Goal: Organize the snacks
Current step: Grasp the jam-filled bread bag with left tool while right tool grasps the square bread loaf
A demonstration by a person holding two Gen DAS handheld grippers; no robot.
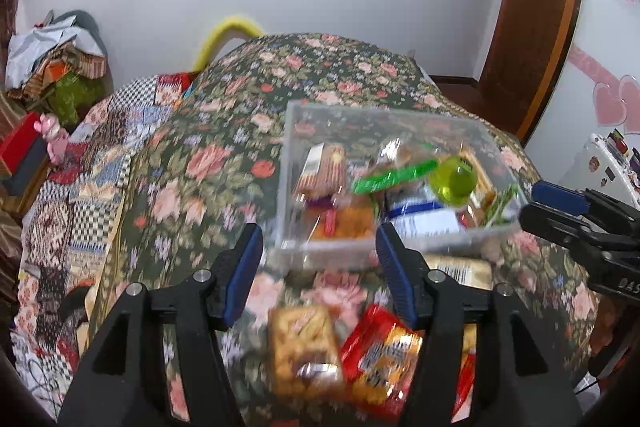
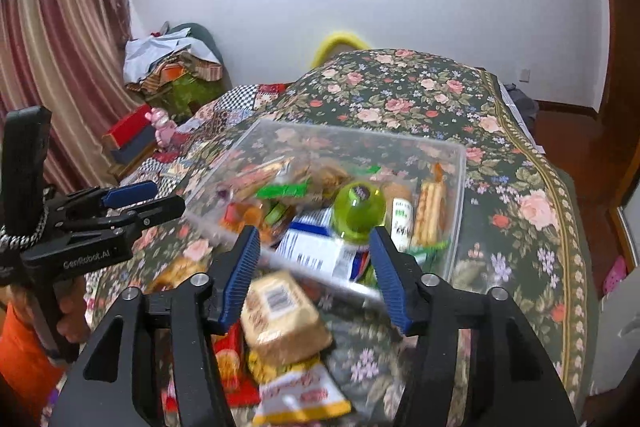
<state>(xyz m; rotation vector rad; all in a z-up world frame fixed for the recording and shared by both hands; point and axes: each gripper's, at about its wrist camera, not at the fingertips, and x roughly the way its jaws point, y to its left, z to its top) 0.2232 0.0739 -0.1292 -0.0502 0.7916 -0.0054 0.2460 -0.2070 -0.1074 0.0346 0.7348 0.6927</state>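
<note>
Floral tablecloth (image 2: 532, 163) under loose snack packets (image 2: 282, 319)

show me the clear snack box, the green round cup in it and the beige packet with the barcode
clear snack box (image 2: 460, 187), right wrist view, on its bare right wall
green round cup (image 2: 358, 211), right wrist view, on the middle of its domed body
beige packet (image 2: 280, 315), right wrist view, on its front just below the barcode

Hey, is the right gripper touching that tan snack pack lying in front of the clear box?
Apart. In the right wrist view, the right gripper stands open, and the tan snack pack lies on the cloth below, clear of both pads.
</note>
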